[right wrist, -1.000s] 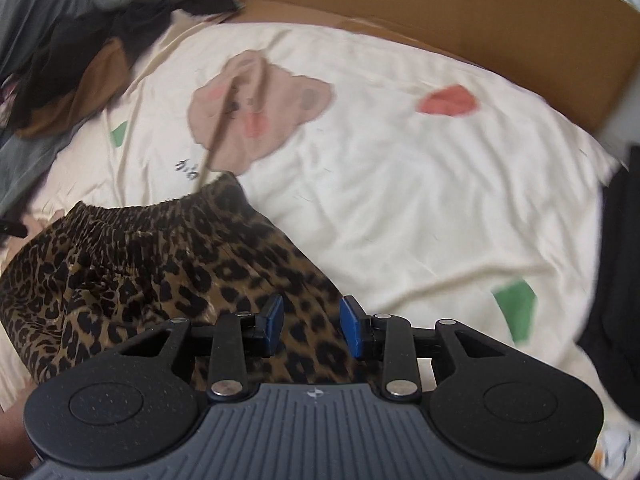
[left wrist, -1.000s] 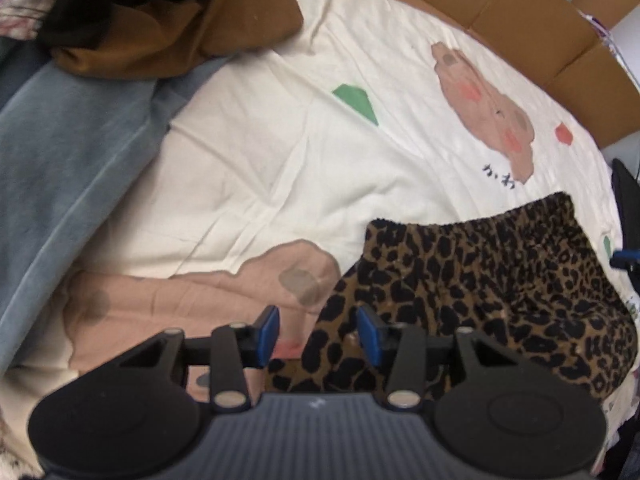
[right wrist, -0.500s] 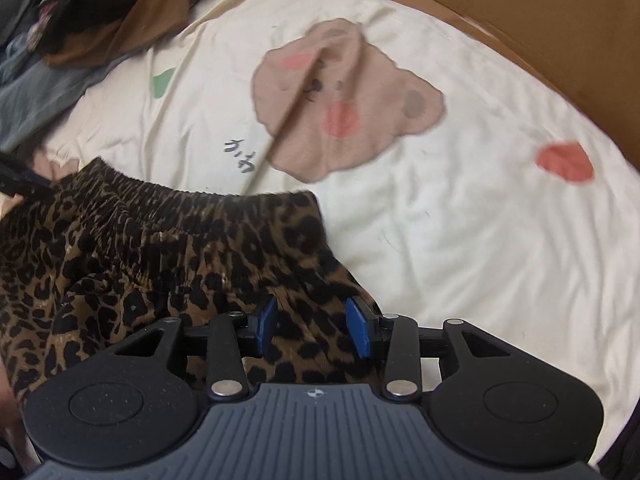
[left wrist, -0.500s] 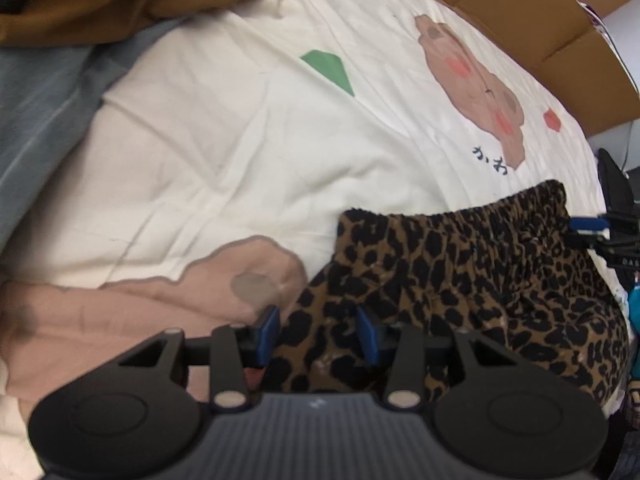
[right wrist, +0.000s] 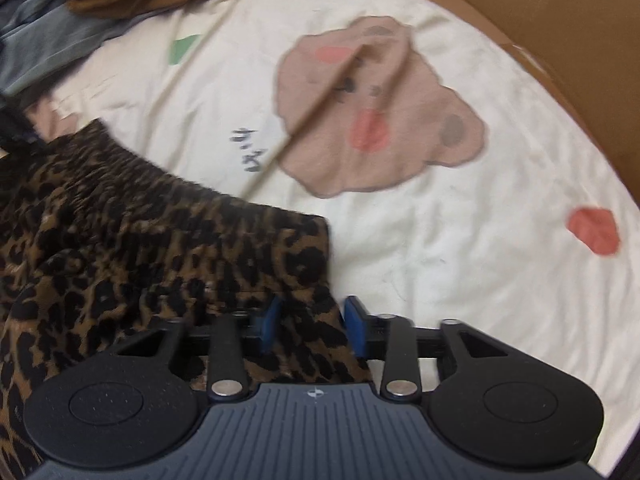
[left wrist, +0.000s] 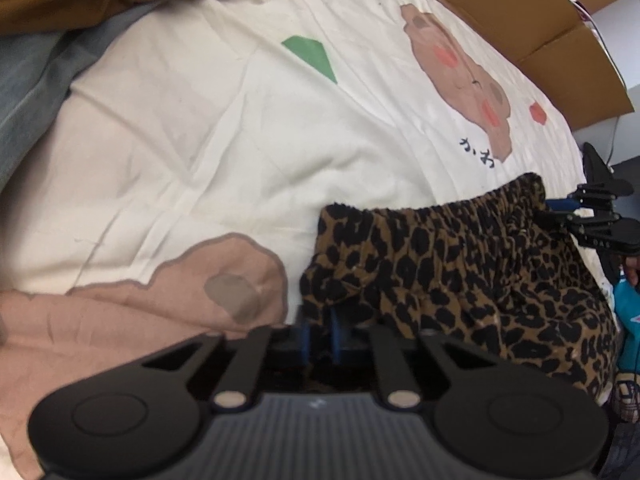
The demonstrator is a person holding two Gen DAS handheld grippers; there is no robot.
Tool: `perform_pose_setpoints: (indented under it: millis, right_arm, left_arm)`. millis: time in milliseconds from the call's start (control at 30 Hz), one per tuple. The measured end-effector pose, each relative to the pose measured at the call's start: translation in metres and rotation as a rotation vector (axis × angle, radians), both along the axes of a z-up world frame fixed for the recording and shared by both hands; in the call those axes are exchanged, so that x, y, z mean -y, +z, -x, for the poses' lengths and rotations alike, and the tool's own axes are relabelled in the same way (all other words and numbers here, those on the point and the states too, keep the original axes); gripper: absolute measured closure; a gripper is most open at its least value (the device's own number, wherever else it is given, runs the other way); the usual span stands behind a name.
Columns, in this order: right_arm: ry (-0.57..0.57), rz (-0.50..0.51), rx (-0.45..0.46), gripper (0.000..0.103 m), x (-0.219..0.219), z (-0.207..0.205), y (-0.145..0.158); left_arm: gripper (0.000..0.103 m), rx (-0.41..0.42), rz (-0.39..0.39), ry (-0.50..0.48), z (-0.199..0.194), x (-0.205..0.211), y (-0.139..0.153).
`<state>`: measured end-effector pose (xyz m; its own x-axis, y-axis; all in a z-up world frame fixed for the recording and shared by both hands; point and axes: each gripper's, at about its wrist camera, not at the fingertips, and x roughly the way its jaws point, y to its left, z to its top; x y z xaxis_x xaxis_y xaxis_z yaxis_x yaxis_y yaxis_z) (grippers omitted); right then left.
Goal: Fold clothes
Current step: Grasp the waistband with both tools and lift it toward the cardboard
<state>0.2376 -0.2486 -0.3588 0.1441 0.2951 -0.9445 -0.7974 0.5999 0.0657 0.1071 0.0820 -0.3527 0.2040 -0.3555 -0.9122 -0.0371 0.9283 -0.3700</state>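
Left gripper (left wrist: 320,338), jaws drawn together on the near left corner of the leopard-print garment (left wrist: 460,272); right gripper (right wrist: 313,326), jaws closing with the garment's right edge between its blue pads. The garment lies flat on a cream bear-print sheet (left wrist: 220,140), waistband farthest. Beyond, piled clothes (left wrist: 60,40) and cardboard (right wrist: 560,20).

Soft, even daylight, no hard shadows or glare. Fisheye bends edges, corners vignette to black. Right wrist view has motion blur across the bedsheet (right wrist: 460,240); left wrist view sharper, slightly soft nr the bottom.
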Motion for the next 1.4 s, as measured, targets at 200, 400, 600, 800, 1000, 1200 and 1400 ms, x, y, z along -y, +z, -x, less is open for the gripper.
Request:
perform_pose_setpoints:
  millis: [200,400,600,800,1000,1200,1400]
  right_arm:
    - [-0.110,-0.043,-0.020,0.097,0.016,-0.007,0.008]
    - [-0.247,-0.096,-0.001,0.097,0.041,-0.005,0.022]
    - [-0.371,-0.125,0.061,0.097,0.065,-0.005,0.043]
    - [-0.479,-0.133,0.127,0.097,0.088,-0.012,0.059]
    - [-0.573,-0.130,0.200,0.097,0.103,-0.029,0.070]
    - [-0.592,-0.106,0.251,0.097,0.103,-0.062,0.074]
    - [-0.588,-0.076,0.281,0.097,0.098,-0.094,0.073]
  left_arm:
    - [0.101,0.097,-0.036,0.024,-0.003,-0.002,0.026]
    - [0.101,0.171,-0.056,0.001,-0.019,0.005,0.048]
    - [0.101,0.233,-0.062,-0.045,-0.049,0.025,0.065]
    - [0.101,0.293,-0.075,-0.102,-0.092,0.052,0.080]
    - [0.101,0.344,-0.098,-0.127,-0.144,0.079,0.096]
    - [0.101,0.368,-0.130,-0.156,-0.189,0.094,0.100]
    - [0.101,0.362,-0.150,-0.148,-0.220,0.097,0.089]
